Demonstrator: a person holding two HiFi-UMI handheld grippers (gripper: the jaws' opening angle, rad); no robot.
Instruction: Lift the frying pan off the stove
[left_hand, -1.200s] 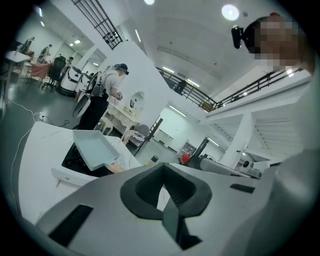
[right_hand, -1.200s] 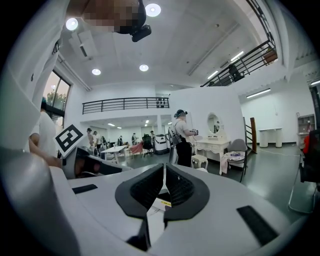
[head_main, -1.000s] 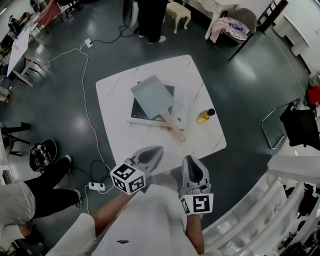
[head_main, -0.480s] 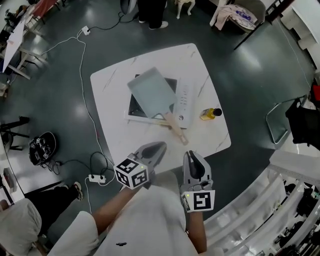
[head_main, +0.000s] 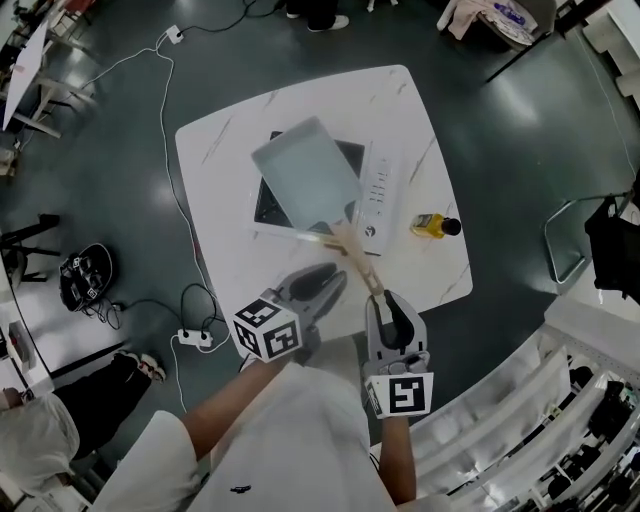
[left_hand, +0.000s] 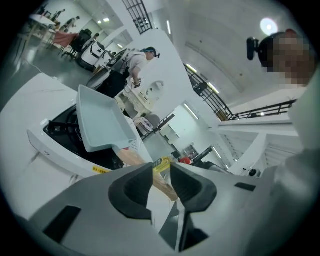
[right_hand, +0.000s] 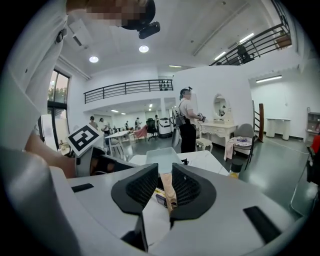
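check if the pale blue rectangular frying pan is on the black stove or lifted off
On the stove: the pale blue rectangular frying pan lies on the black stove.

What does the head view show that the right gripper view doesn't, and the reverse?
Head view only: the power strip on the floor. Right gripper view only: the right gripper with its jaws apart, having just been opening, the wooden handle lined up in their gap and the pads not pressing it; a person standing behind. Both: the frying pan, the yellow bottle, the white table.
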